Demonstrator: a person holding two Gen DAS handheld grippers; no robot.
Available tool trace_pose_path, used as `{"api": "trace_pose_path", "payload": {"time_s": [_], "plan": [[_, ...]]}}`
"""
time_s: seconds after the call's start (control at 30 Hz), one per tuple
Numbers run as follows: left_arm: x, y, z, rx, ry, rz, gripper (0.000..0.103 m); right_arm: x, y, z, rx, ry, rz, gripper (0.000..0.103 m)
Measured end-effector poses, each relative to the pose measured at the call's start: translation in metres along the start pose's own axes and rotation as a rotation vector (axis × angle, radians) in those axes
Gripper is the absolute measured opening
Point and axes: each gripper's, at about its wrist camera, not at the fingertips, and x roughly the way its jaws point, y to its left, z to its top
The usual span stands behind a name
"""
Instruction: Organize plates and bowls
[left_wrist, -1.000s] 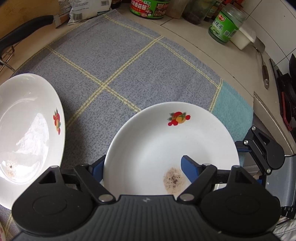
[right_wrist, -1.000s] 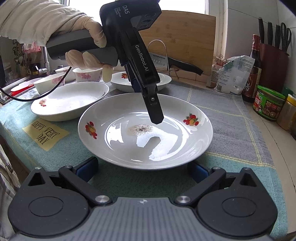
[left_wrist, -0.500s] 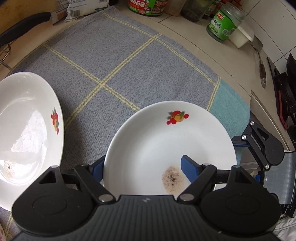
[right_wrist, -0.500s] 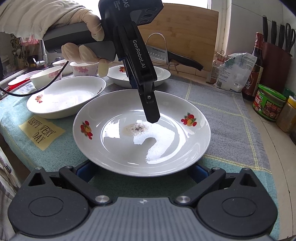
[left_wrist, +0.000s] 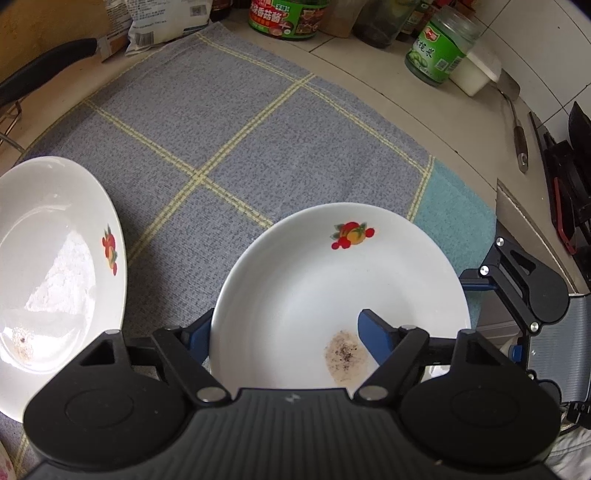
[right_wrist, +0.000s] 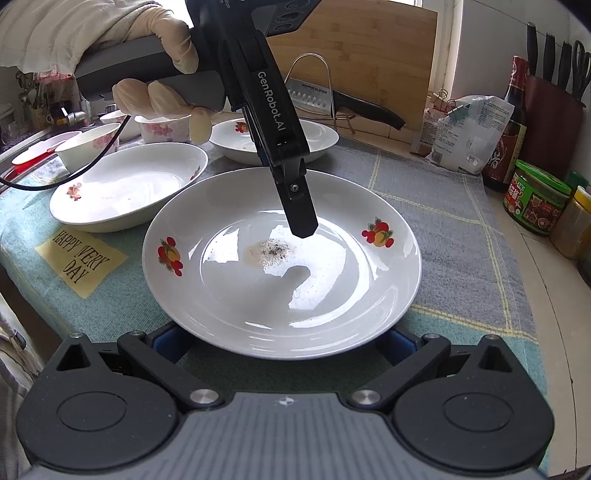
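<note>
A white plate (left_wrist: 332, 288) with fruit prints and a brown stain lies on the checked cloth (left_wrist: 240, 129). My left gripper (left_wrist: 284, 328) points steeply down at its far rim. One blue finger (left_wrist: 373, 336) is inside the dish and the other is outside the rim. The jaws are closing, with a gap still showing. From the right wrist view its black finger (right_wrist: 301, 221) hangs just above the plate (right_wrist: 280, 258). My right gripper (right_wrist: 280, 347) is open, its blue fingers spread wide under the plate's near rim.
A second plate (right_wrist: 125, 184) and a third plate (right_wrist: 273, 140) lie to the left and behind, with flowered bowls (right_wrist: 162, 129) beyond. A gloved hand (right_wrist: 159, 92) holds the left gripper. Jars (right_wrist: 535, 199), a bottle, a bag and a knife (right_wrist: 354, 107) line the back and right. A yellow note (right_wrist: 81, 258) lies front left.
The left jaws have narrowed slightly around the plate's rim. The right gripper has tipped a little, and the plate now sits closer over its fingers.
</note>
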Motion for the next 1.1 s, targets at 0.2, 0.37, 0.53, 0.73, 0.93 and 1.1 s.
{"api": "trace_pose_path", "payload": {"time_s": [0.2, 0.37, 0.53, 0.73, 0.93, 1.1], "plan": [[0.0, -0.001, 0.001, 0.0, -0.007, -0.003, 0.079, -0.001, -0.001, 0.002, 0.006, 0.009, -0.004, 0.103], [-0.004, -0.003, 0.005, 0.002, -0.025, -0.001, 0.079, -0.003, -0.006, 0.005, 0.008, 0.014, -0.007, 0.103], [-0.007, -0.003, 0.013, -0.002, -0.048, 0.002, 0.079, -0.005, -0.011, 0.008, 0.013, 0.008, -0.017, 0.103], [-0.004, -0.002, 0.023, -0.004, -0.055, 0.007, 0.079, -0.004, -0.022, 0.011, 0.031, 0.004, -0.017, 0.103], [0.002, -0.001, 0.037, -0.014, -0.067, 0.01, 0.079, -0.001, -0.036, 0.015, 0.04, -0.005, -0.026, 0.103], [0.007, 0.002, 0.051, -0.021, -0.069, 0.014, 0.079, 0.004, -0.051, 0.02, 0.048, -0.016, -0.033, 0.103]]}}
